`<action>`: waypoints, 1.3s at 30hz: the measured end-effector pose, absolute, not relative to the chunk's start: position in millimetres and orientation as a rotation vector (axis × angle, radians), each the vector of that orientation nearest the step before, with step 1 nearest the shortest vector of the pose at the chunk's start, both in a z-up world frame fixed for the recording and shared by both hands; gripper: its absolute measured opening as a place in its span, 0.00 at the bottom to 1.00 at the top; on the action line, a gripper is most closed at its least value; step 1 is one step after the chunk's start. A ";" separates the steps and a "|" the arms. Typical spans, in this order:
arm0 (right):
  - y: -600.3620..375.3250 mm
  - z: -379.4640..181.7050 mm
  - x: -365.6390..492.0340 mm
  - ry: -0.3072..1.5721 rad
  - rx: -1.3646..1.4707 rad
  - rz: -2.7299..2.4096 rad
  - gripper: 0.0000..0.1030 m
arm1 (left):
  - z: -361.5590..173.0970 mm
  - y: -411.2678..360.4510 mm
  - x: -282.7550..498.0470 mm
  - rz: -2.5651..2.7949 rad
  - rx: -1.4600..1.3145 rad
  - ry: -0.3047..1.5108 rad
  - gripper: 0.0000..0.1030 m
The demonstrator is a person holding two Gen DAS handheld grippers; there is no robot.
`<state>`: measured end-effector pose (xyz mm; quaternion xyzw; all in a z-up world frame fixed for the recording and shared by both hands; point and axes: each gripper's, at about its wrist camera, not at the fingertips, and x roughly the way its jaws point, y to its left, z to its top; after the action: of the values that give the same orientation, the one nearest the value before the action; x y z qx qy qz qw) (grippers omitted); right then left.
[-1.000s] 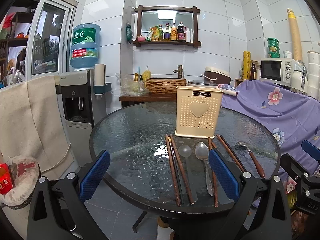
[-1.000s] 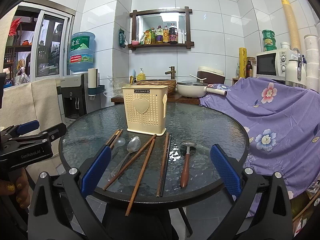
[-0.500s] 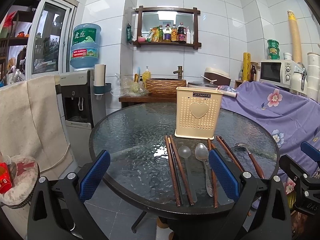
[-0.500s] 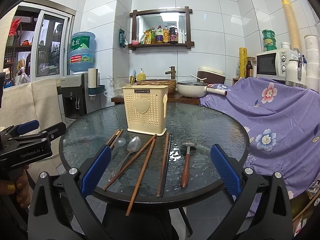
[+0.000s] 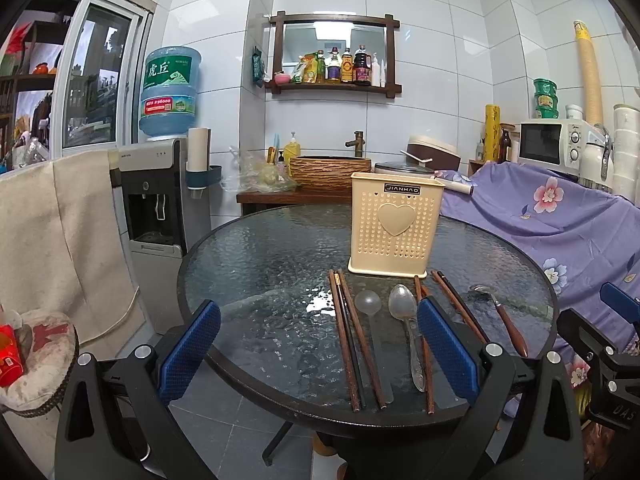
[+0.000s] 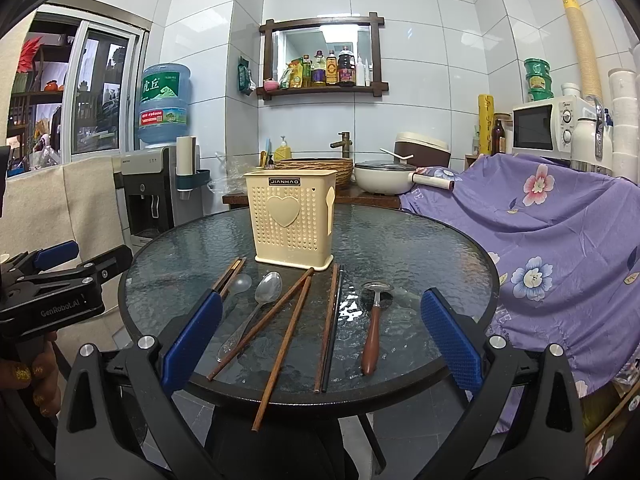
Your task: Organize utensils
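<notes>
A cream perforated utensil holder (image 5: 396, 229) (image 6: 291, 222) stands on a round glass table (image 5: 260, 264) (image 6: 420, 248). In front of it lie several brown chopsticks (image 5: 352, 332) (image 6: 286, 344), a clear plastic spoon (image 5: 368, 304) (image 6: 242, 283), a metal spoon (image 5: 404, 320) (image 6: 260, 300) and a wooden-handled spoon (image 5: 504, 320) (image 6: 374, 328). My left gripper (image 5: 318, 348) is open and empty, near the table's front edge. My right gripper (image 6: 318, 340) is open and empty, also near the front edge.
A purple floral cloth (image 6: 560, 240) covers furniture on the right. A water dispenser (image 5: 160, 196) and a beige draped cloth (image 5: 60, 240) stand on the left. A counter with a basket basin (image 5: 328, 168) and a pot (image 6: 384, 176) is behind the table.
</notes>
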<state>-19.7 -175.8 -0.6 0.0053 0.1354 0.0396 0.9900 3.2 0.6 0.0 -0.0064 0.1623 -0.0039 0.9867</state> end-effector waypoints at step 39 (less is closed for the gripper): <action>-176.5 0.1 -21.4 0.275 0.011 0.080 0.95 | -2.6 -1.5 2.7 -0.016 -0.006 0.331 0.94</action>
<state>-21.4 -176.5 0.1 0.0056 0.1372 0.0400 0.9897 2.7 -1.5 -2.6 -0.0028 0.1645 -0.0078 0.9863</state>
